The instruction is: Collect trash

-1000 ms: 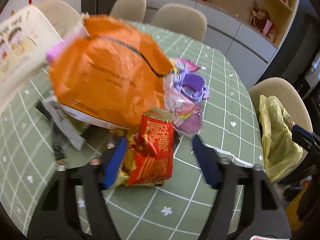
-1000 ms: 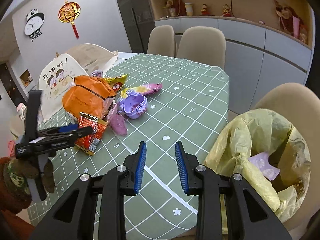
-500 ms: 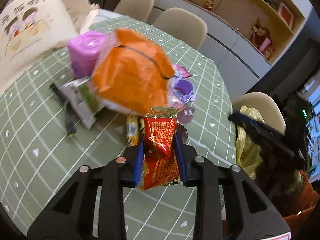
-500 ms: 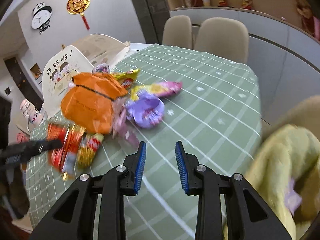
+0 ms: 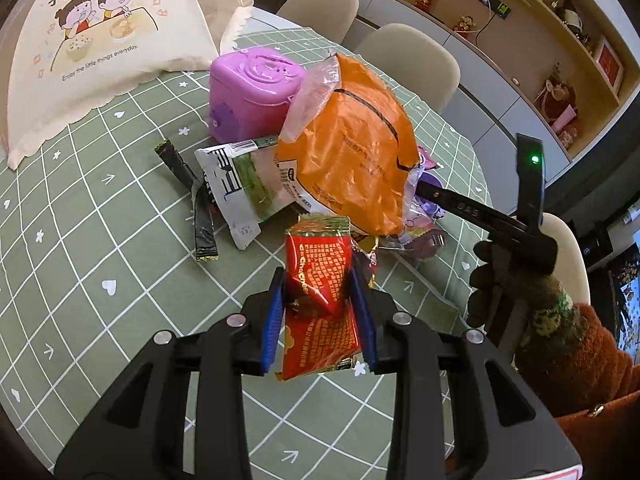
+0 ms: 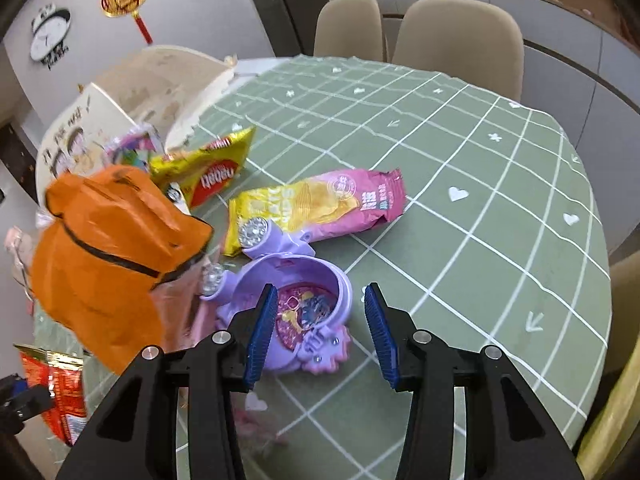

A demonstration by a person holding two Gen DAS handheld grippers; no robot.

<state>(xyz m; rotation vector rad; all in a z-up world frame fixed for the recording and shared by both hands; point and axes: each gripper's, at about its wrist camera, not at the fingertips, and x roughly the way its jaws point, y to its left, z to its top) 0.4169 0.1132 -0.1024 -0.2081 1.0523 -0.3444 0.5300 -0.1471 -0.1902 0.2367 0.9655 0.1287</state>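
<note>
The left gripper [image 5: 320,312] pinches a red foil snack wrapper [image 5: 318,304] between its blue pads [image 5: 272,328], the crinkled packet standing up out of the jaws and lifted clear of the green checked tablecloth [image 5: 100,240]. Its jaws ease very slightly apart, yet both pads press on the foil. Just beyond its fingertips lies the rest of the litter: an orange plastic bag [image 5: 352,160] heaped over a white-and-green packet [image 5: 240,188], a black stick wrapper [image 5: 200,208] ahead to the left, and a purple plastic box [image 5: 256,92] farther off.

The right gripper [image 6: 320,320] hovers with jaws spreading and nothing between the pads; directly ahead and beneath its fingertips sits a purple toy case [image 6: 288,300] lying open. A pink-and-yellow chip bag [image 6: 320,204] rests a little beyond that, a yellow-and-red wrapper [image 6: 208,168] farther to the left.

The red wrapper looks nearly weightless, thin and slick, likely to slide or fold if held loosely; the present hold across its middle, where the foil bunches, seems sound. The chip bag would probably take best at a crimped end seam, where the film is stiffest. The toy case is rigid and smooth, so its rim is the likelier purchase.
</note>
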